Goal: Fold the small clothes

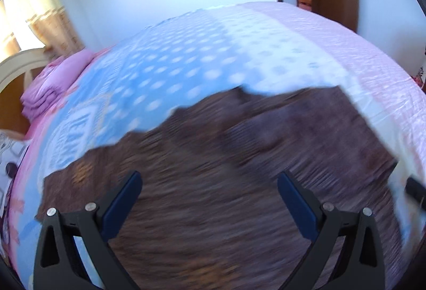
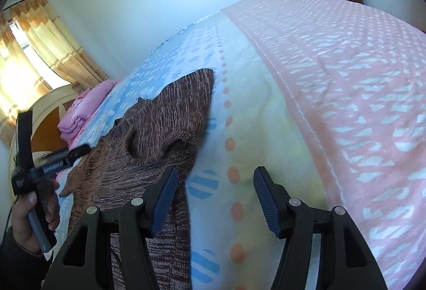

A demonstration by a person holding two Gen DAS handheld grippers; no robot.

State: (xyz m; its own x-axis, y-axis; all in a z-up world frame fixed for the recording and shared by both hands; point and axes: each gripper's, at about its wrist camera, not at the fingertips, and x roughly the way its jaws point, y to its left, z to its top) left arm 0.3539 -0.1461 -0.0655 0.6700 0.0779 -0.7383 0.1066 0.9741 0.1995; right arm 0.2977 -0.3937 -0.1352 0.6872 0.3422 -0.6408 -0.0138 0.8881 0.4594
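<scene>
The brown knitted garment (image 2: pixel 159 114) lies spread on the bed (image 2: pixel 332 93), on the blue dotted part of the cover just beside the pale strip with orange dots, well clear of the folded pink bedding (image 2: pixel 80 114) near the headboard. In the right wrist view its neck opening gapes near its middle, and one corner reaches toward the far side of the bed. The right gripper (image 2: pixel 215 196) hangs at the garment's near edge with its jaws released; one blue pad sits over the knit, the other over bare cover, and nothing is pinched between them. The left gripper (image 1: pixel 209 196) hovers above the garment, jaws spread wide and empty; that view is smeared, so the cloth's lie under it is hard to read. The person's left hand (image 2: pixel 34 212) shows beside the garment, wrapped round its gripper's handle.

The step in hand looks like an interval between folds: both tools free, the knit only partly squared. The next move probably calls for each gripper to drop onto an edge or corner of the garment, nip a single layer, and carry it across the body.
</scene>
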